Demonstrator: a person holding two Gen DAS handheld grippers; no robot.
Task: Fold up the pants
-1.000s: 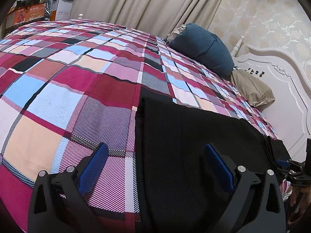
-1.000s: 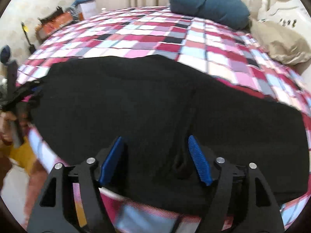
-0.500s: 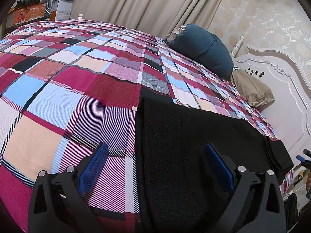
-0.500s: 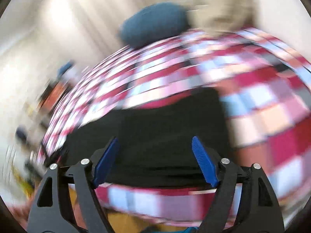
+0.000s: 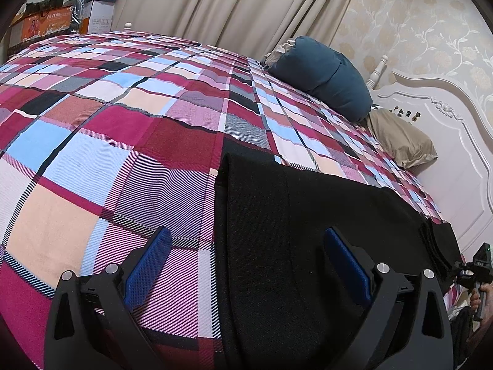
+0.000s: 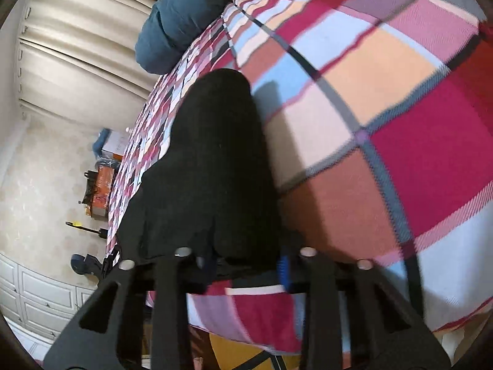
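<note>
Black pants (image 5: 308, 215) lie stretched along the near edge of the plaid bedspread (image 5: 123, 123). My left gripper (image 5: 246, 231) hovers open over one end of them, its right pad above the cloth and its left pad above the bedspread. My right gripper (image 6: 246, 266) is at the other end of the pants (image 6: 215, 154). Its jaws are closing and a bunch of black cloth fills the gap between the blue pads (image 6: 284, 269). The left wrist view shows the right gripper (image 5: 479, 265) small at the far right edge, in a person's hand.
A dark blue pillow (image 5: 323, 77) and a tan pillow (image 5: 400, 141) lie by the white headboard (image 5: 446, 154). Boxes (image 5: 61, 21) stand beyond the bed's far side, curtains behind. White cabinets (image 6: 37, 293) line the floor to the left in the right wrist view.
The right gripper has swung along the bed to the pants' end, rolled over, and its jaws have narrowed around the cloth. The left gripper has stayed put, open.
</note>
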